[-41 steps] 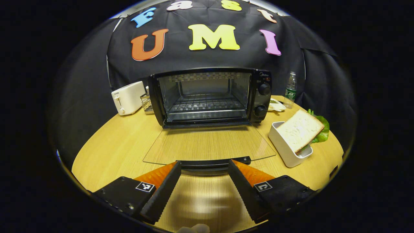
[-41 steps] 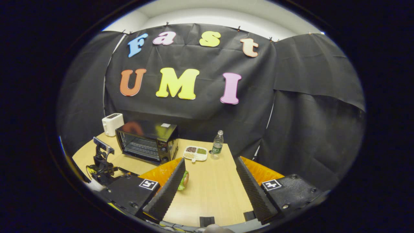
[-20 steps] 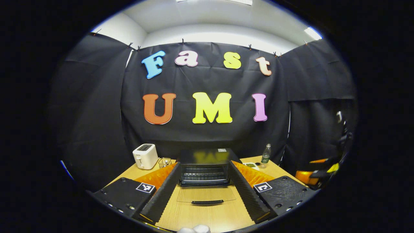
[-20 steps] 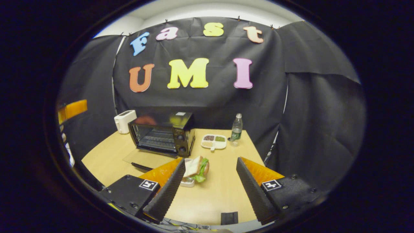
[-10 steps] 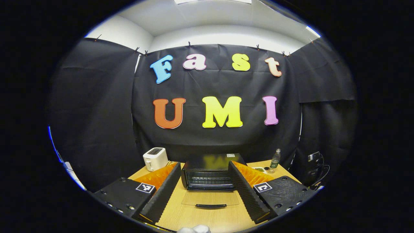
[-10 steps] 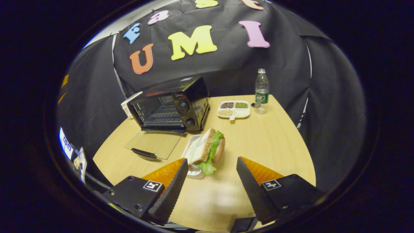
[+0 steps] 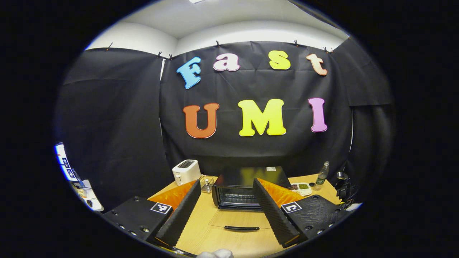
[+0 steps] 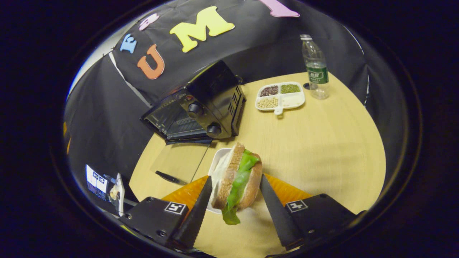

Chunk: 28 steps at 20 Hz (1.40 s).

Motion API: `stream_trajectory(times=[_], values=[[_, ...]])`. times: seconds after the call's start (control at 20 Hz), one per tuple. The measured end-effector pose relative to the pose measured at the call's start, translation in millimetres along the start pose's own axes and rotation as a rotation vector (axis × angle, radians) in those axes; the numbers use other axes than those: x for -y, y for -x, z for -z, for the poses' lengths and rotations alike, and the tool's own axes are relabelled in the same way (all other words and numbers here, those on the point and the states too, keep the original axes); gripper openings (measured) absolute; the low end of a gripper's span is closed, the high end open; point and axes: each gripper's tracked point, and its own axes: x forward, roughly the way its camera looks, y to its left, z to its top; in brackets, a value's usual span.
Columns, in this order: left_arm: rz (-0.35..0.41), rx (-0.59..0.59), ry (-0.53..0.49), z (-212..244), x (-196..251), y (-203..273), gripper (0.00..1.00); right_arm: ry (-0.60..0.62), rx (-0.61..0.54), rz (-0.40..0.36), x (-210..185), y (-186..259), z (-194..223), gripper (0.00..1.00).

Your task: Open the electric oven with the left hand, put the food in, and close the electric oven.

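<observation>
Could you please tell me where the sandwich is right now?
In the right gripper view, the sandwich stands on edge between the right gripper's jaws, against a white dish, near the open oven.

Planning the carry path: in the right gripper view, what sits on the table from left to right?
Oven door handle → electric oven → sandwich → sectioned dish → water bottle.

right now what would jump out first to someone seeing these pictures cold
The sandwich, bread with green lettuce, stands on edge in a white tray between the fingers of the right gripper, which sit close on either side of it. Behind it the black oven has its glass door folded flat on the wooden table. The left gripper hangs open, well back from the oven.
</observation>
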Motion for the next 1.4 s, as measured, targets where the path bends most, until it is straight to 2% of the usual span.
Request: stream_trajectory(times=[0.05,0.25,0.3,0.4,0.45,0.7,0.85,0.9,0.95,1.05,1.1,1.15,1.3,1.35,1.4], values=[[-0.012,-0.008,-0.002,1,2,-3,0.95,-0.011,-0.019,-0.027,-3,-3,0,0.72],[-0.035,-0.024,-0.011,4,12,-9,0.95,-0.079,-0.078,-0.106,-8,-7,-4,0.49],[-0.035,-0.025,-0.013,5,14,-11,0.95,-0.094,-0.076,-0.115,-9,-6,-6,0.41],[-0.039,-0.025,-0.017,6,13,-12,0.95,-0.073,-0.072,-0.117,-13,-2,-8,0.33],[-0.042,-0.023,-0.016,6,11,-13,0.95,-0.069,-0.064,-0.11,-15,2,-10,0.41],[-0.045,-0.013,0.0,7,-5,-10,0.95,-0.09,0.02,-0.124,-50,25,-35,0.41],[-0.003,0.012,-0.013,3,-9,-6,0.95,-0.126,0.099,-0.13,-83,31,-44,0.41],[0.009,0.022,-0.019,0,-12,-4,0.95,-0.143,0.12,-0.138,-94,30,-45,0.32],[0.019,0.028,-0.025,-1,-16,-2,0.95,-0.171,0.149,-0.142,-106,29,-47,0.31],[0.034,0.031,-0.038,0,-26,2,0.95,-0.227,0.203,-0.145,-128,22,-45,0.31],[0.045,0.036,-0.045,2,-30,4,0.95,-0.257,0.229,-0.143,-138,18,-43,0.41],[0.059,0.042,-0.05,4,-33,3,0.95,-0.285,0.251,-0.146,-149,11,-41,0.31],[0.119,0.039,-0.052,10,-37,8,0.95,-0.366,0.328,-0.154,-180,-17,-40,0.31],[0.137,0.035,-0.05,13,-38,9,0.95,-0.389,0.352,-0.155,-188,-25,-39,0.41],[0.155,0.034,-0.051,17,-39,10,0.95,-0.416,0.376,-0.155,-197,-35,-38,0.41]])
